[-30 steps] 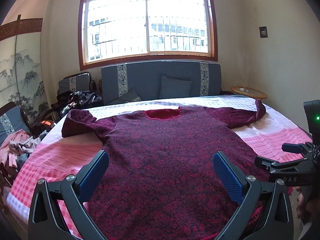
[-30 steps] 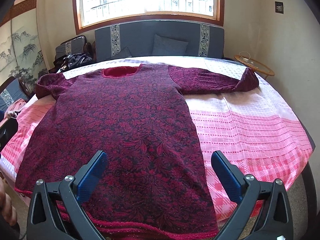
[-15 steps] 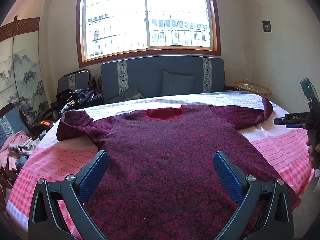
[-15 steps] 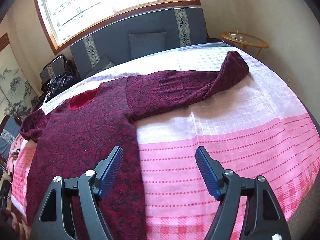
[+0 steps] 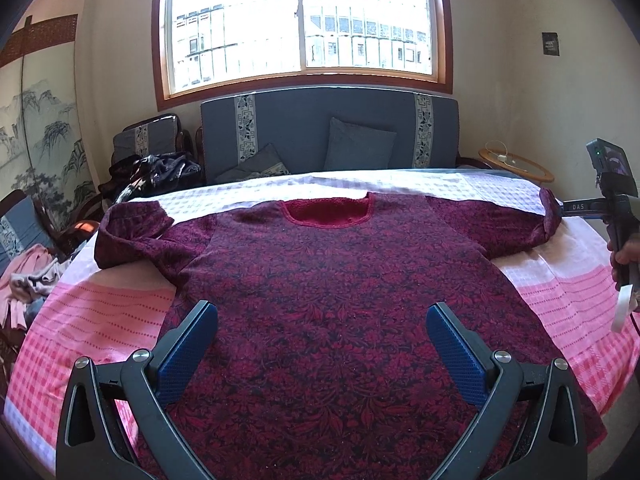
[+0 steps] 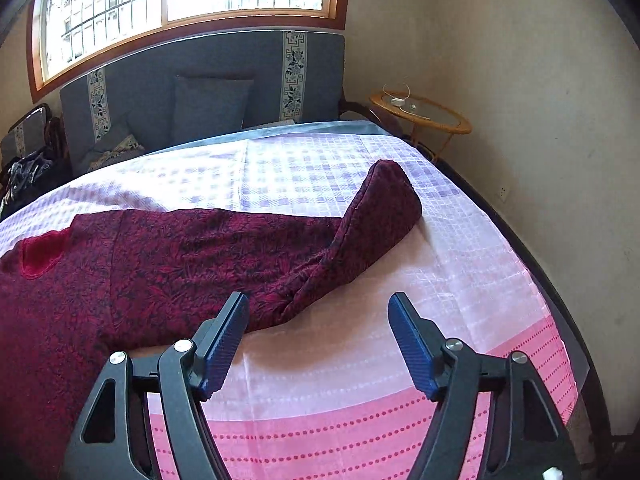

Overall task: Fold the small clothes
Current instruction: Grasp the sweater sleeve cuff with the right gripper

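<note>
Maroon floral sweater [image 5: 328, 300] spread flat on the pink checked bedspread [image 6: 360, 420], before the first fold.
Soft, limp knit; best gripped at the doubled-back right sleeve cuff [image 6: 376, 216]. Right gripper [image 6: 316, 344], jaws just narrowed but apart and empty, hovers near it; left gripper [image 5: 320, 352] gapes over the sweater's body. No containers.

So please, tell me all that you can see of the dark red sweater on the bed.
The sweater looks like a soft knit, maroon with a red leaf pattern and a plain red inside at the neck. It lies flat, front up, on the pink checked bedspread, sleeves spread out, both cuffs folded back. Neither gripper touches it.
</note>
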{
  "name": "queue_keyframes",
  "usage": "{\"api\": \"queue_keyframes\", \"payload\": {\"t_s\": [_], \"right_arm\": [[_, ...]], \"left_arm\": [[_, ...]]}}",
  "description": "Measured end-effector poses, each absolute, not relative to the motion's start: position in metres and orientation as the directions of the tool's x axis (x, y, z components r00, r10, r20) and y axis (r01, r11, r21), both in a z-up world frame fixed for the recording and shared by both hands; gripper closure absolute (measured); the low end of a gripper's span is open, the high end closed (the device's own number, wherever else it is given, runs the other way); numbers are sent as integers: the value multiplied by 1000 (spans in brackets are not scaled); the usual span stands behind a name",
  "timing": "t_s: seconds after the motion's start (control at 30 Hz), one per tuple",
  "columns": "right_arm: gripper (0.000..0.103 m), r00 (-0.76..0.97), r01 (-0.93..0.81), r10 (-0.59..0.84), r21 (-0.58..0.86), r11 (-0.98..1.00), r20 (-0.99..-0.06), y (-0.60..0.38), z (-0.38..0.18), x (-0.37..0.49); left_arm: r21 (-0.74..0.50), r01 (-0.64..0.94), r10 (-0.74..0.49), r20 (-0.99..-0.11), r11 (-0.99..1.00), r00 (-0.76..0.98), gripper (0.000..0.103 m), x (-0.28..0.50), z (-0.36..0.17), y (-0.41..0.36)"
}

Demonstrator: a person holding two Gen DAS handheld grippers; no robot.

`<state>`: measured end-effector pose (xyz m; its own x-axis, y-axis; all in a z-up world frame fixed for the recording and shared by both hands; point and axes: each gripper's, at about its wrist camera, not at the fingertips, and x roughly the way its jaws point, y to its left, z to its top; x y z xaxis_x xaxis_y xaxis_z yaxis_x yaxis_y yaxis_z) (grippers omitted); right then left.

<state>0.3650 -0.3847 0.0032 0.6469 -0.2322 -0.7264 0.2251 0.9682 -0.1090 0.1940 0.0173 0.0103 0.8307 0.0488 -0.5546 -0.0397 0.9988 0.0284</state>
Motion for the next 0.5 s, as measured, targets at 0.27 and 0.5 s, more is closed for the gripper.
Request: {"api": "queue_keyframes", "payload": {"t_s": [0.27,0.5], "right_arm": [[43,595,257,-256,-122,959,-762,-396,-23,405],[43,551,300,-278,-125,946,-786,-416,-40,437]], "left_arm": [[70,-39,73,-583,997,809,0,208,-2,15],[56,-57,80,-602,997,794,0,219,-7,25]]}}
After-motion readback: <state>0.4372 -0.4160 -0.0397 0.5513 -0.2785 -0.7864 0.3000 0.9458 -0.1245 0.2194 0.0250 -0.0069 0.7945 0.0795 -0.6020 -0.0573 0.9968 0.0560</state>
